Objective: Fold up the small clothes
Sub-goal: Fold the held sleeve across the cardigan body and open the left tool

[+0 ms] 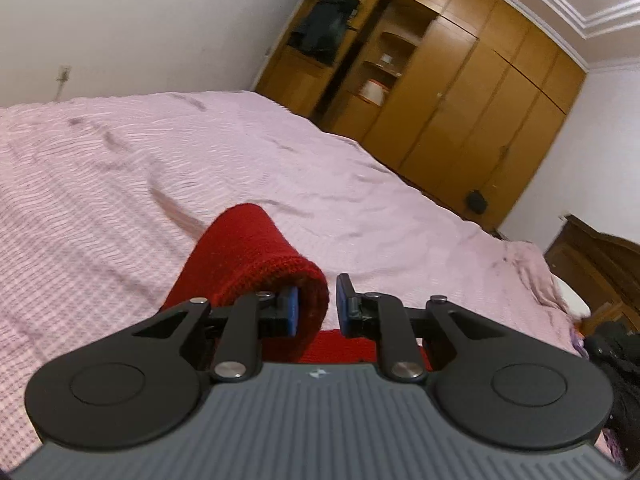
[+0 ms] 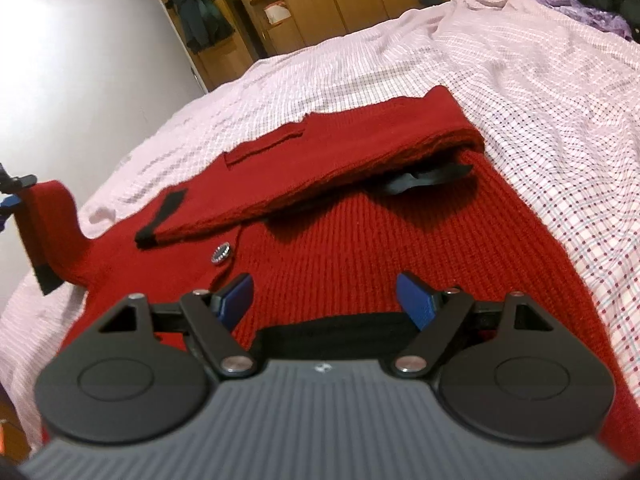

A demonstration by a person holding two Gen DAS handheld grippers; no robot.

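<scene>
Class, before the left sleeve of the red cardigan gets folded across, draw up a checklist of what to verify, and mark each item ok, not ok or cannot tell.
1. Left tongs have the left sleeve: cannot tell; fabric lies between the pads, but a gap shows.
2. Right sleeve already folded across the body: ok.
3. Right tongs open and free of fabric: ok.
4. Red cardigan lying flat on the bedsheet: ok.
5. Black ribbon tucked away: not ok; it pokes out under the folded sleeve.
</scene>
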